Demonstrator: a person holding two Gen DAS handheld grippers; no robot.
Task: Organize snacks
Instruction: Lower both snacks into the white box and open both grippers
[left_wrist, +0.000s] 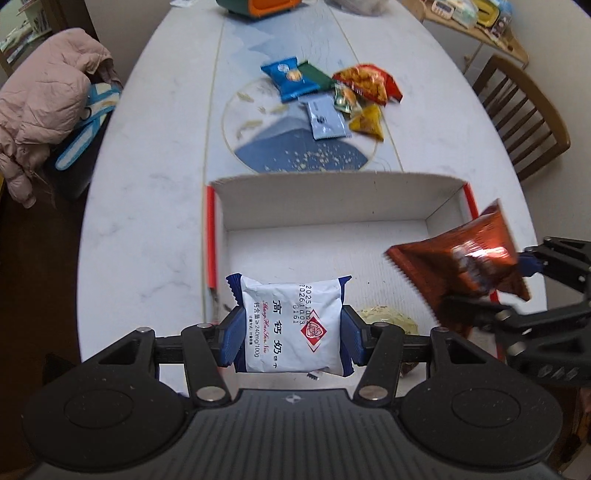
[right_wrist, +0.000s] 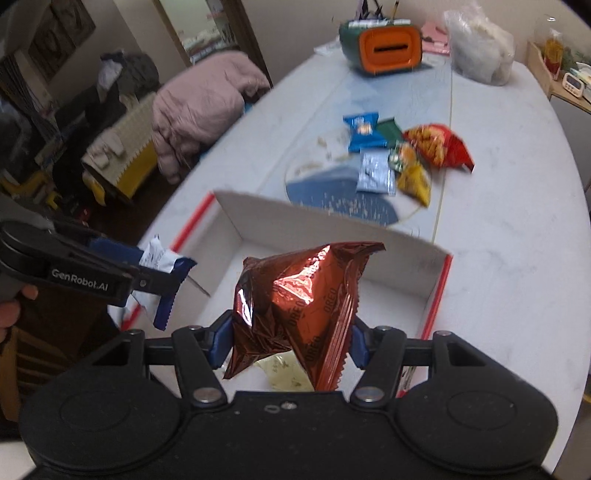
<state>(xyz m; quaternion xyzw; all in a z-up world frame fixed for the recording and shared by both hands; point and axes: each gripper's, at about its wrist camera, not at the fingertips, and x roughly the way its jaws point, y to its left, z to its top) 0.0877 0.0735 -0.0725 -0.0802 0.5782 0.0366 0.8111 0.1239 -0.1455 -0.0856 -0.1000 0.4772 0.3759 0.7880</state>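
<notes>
White-and-blue biscuit packet (left_wrist: 291, 325), flat plastic pillow with crimped ends, clamped part-open between left gripper (left_wrist: 291, 334) pads, over the white cardboard box (left_wrist: 332, 199) with red edges. Right gripper (right_wrist: 291, 336) pinches a crinkled copper foil Oreo packet (right_wrist: 299, 306) above the same box. Loose snack pile (left_wrist: 332, 92), glossy wrappers, lies beyond on the marble-look table (left_wrist: 147, 184).
</notes>
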